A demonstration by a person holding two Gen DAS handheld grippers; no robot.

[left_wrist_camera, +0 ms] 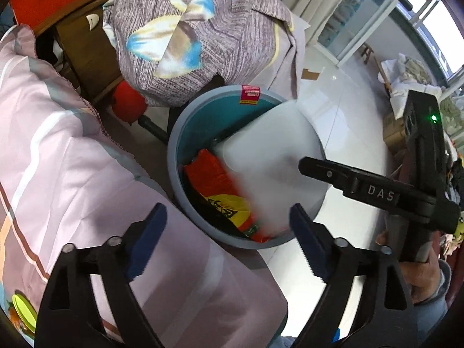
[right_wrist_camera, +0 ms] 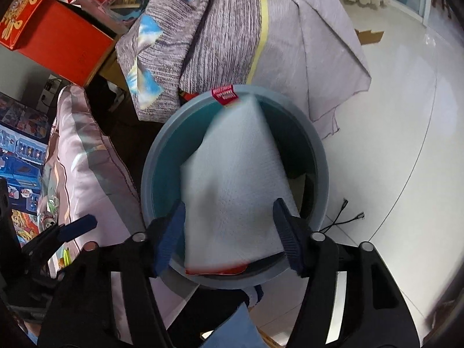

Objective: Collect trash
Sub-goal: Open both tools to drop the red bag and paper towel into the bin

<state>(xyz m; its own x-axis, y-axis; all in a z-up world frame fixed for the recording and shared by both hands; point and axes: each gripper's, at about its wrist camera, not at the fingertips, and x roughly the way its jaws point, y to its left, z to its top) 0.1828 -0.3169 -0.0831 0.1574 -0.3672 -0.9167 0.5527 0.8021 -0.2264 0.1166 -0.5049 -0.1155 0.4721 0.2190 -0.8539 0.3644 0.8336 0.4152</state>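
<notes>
Your right gripper (right_wrist_camera: 229,232) hangs over the bin (right_wrist_camera: 322,156) with its jaws spread wide; the white tissue (right_wrist_camera: 235,185) lies blurred between them, over the bin's mouth, touching neither pad as far as the view shows. Your left gripper (left_wrist_camera: 227,232) is also released, empty, poised above the pink quilt (left_wrist_camera: 72,174) at the bin's near rim. Inside the bin lies an orange wrapper (left_wrist_camera: 214,174). A grey patterned blanket (left_wrist_camera: 188,37) sits behind the bin.
</notes>
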